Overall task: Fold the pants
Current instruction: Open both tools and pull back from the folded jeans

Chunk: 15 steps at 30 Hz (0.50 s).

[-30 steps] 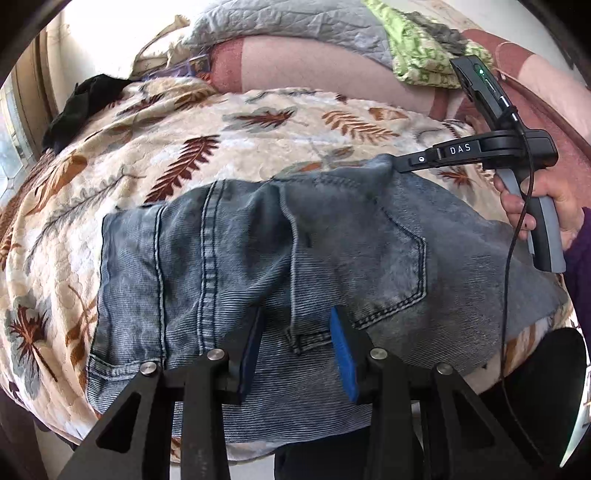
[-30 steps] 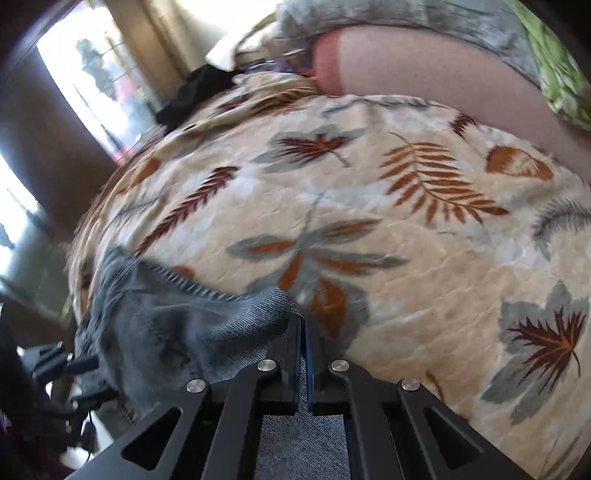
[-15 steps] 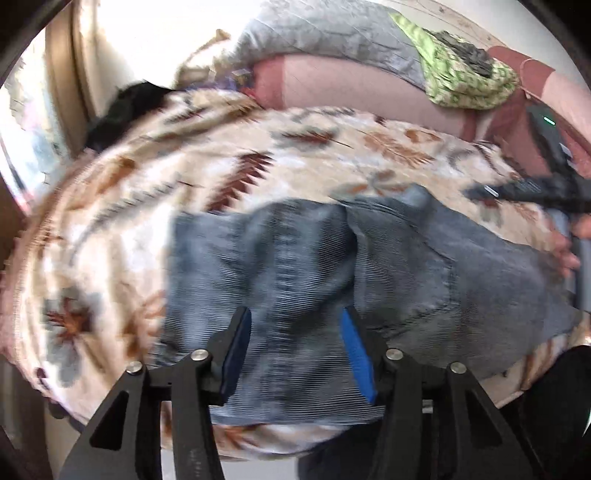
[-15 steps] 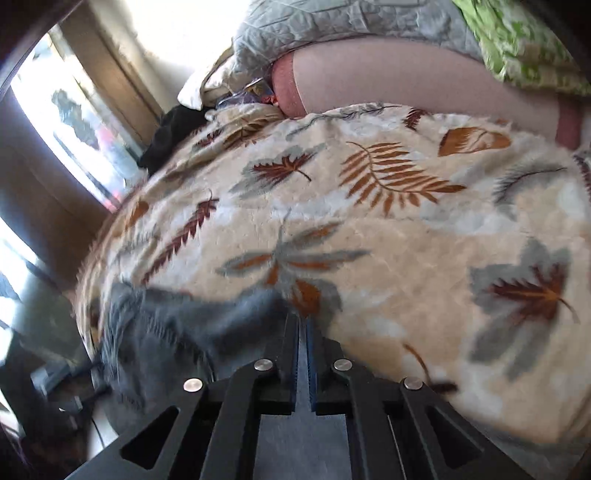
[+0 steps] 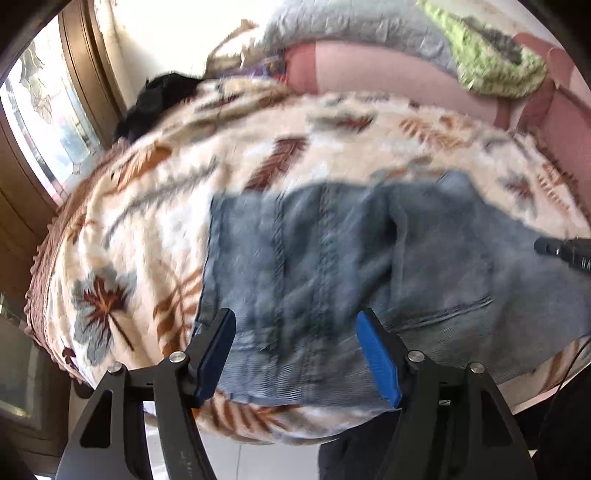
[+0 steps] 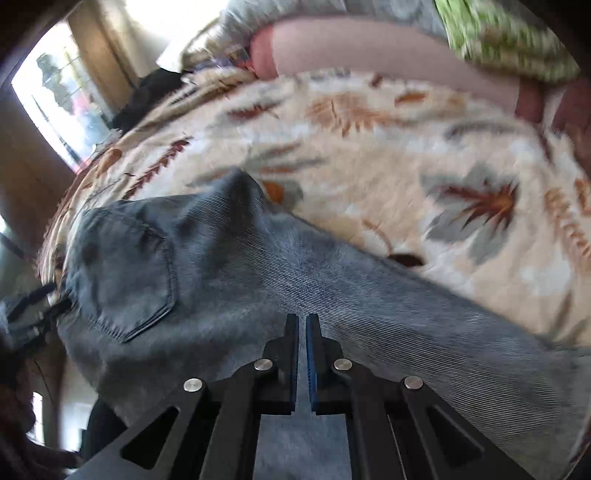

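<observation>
**Jeans spread on the leaf-print bed, one gripper wide, one nearly pinched**

Nearest the left wrist camera, the left gripper (image 5: 297,350) stands with its blue-padded fingers (image 5: 378,363) spread wide and nothing between them; both fingertips hang above the near edge of the jeans (image 5: 332,266), and whether they touch the cloth cannot be told through the blur. The right gripper (image 6: 302,332) has its fingers drawn almost together, only a thin slit showing between the pads. The denim runs under and beyond them, but whether any fabric is caught in the slit cannot be told.

The jeans lie folded and fairly flat at the near side of the bed, on the leaf-patterned blanket (image 5: 147,229). In the right view, a back pocket (image 6: 125,280) lies left of the fingers, and a peak of cloth rises beyond it. At the right edge of the left view, the tip of the right gripper sits over the denim.

Farther off lie a pink bolster (image 5: 388,77), a grey quilt (image 5: 351,29) and green bedding (image 5: 495,66), with a window (image 5: 48,122) at left.
</observation>
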Available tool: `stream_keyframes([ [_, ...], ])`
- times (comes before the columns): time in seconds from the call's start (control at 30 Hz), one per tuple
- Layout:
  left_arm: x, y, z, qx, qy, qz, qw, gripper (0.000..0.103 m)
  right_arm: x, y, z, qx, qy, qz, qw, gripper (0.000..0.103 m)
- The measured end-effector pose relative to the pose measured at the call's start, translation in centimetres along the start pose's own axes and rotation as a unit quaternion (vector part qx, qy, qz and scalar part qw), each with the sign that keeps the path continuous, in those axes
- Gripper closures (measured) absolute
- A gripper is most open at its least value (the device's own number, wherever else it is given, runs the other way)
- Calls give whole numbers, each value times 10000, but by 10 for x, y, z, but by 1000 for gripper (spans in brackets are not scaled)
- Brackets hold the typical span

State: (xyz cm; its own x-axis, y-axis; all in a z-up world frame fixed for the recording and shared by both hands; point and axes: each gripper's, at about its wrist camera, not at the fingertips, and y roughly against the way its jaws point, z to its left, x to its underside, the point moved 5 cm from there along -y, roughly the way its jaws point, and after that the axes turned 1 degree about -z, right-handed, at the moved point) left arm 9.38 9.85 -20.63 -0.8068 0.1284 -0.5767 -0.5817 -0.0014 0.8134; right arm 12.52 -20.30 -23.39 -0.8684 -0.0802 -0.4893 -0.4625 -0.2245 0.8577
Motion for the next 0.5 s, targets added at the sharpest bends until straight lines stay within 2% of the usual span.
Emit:
stream_keyframes([
  [0.07, -9, 14, -11, -44, 3, -209, 9998, 34, 1, 21, 7, 110, 184, -200, 9996, 97],
  [0.13, -19, 31, -22, -22, -50, -437, 9990, 34, 3, 43, 14, -13, 223, -426, 9988, 97],
  [0.27, -38, 58, -36, -109, -121, -860, 9962, 33, 1, 82, 38, 97, 422, -914, 9949, 97],
  [0.5, -59, 91, -43, -219, -140, -1248, 9918, 33, -4, 130, 66, -93, 352, -1478, 9883, 97],
])
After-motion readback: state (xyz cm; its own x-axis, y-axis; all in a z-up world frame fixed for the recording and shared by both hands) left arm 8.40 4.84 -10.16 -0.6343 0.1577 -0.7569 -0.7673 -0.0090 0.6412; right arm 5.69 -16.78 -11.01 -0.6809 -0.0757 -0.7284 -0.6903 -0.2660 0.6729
